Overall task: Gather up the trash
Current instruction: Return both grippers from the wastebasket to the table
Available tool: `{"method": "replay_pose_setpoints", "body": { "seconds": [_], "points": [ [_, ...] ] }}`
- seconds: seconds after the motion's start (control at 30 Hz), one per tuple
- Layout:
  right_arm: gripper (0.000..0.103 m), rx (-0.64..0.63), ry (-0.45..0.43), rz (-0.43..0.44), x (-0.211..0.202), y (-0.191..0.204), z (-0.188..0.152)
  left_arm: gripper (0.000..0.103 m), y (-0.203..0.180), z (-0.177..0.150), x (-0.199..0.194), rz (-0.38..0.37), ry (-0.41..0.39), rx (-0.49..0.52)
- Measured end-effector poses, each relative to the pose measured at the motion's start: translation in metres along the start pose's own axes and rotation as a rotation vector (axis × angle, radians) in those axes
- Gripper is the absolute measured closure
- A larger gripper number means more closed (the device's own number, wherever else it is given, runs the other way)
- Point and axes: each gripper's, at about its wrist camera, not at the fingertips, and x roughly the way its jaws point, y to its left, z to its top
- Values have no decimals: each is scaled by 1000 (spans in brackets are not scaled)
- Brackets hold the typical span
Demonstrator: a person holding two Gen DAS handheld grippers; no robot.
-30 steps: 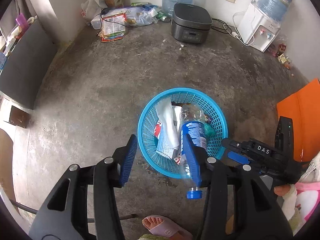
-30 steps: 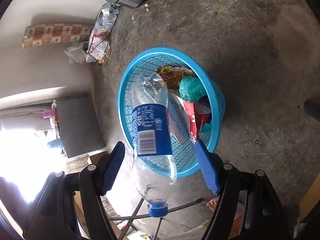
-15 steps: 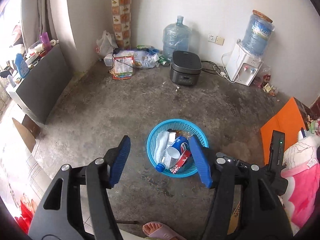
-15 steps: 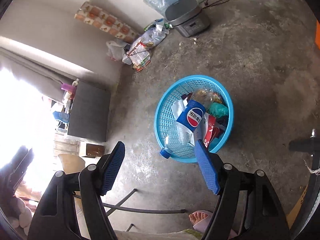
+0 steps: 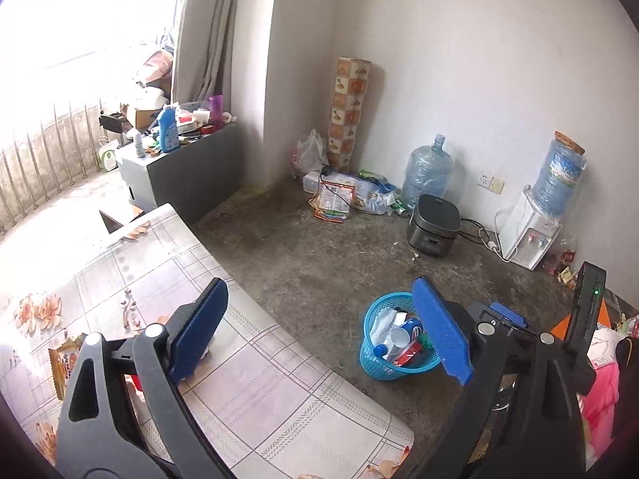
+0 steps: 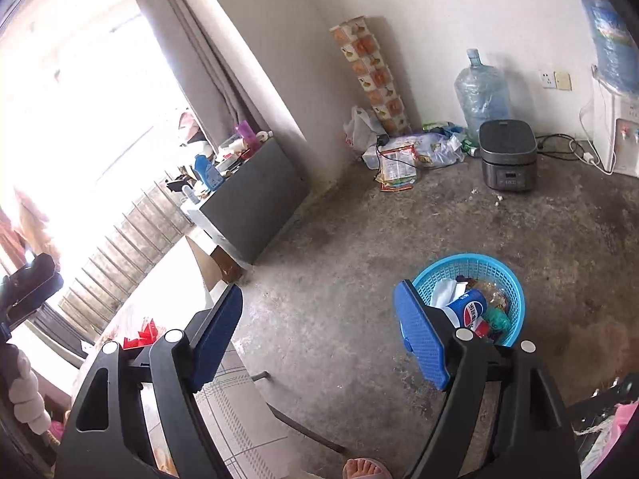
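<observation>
A blue plastic basket (image 5: 371,353) stands on the concrete floor and holds a Pepsi bottle (image 5: 399,333), white paper and red wrappers. It also shows in the right wrist view (image 6: 515,283), with the bottle (image 6: 465,309) lying on top. My left gripper (image 5: 319,331) is open and empty, raised over the edge of a table (image 5: 279,391) with a floral checked cloth. My right gripper (image 6: 319,339) is open and empty, high above the floor, left of the basket. A red wrapper (image 6: 139,337) lies on the table near my right gripper's left finger.
A rice cooker (image 5: 433,225), water jug (image 5: 425,171) and water dispenser (image 5: 527,235) stand along the far wall. Bags and packets (image 5: 343,195) lie in the corner. A grey cabinet (image 5: 187,171) with bottles stands by the window. A sandalled foot (image 6: 363,469) is below.
The bottle dropped from between the grippers into the basket. Both grippers then rose and pulled back from the basket, swinging left so the table and window came into view.
</observation>
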Motion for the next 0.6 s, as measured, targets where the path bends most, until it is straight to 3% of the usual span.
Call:
{"method": "replay_pose_setpoints", "body": {
  "seconds": [0.27, 0.6],
  "points": [
    [12, -167, -58, 10, -23, 67, -7, 14, 62, -20, -60, 119, -29, -99],
    [9, -276, -85, 51, -37, 124, -18, 14, 106, -46, -120, 226, -99, -125]
  ]
}}
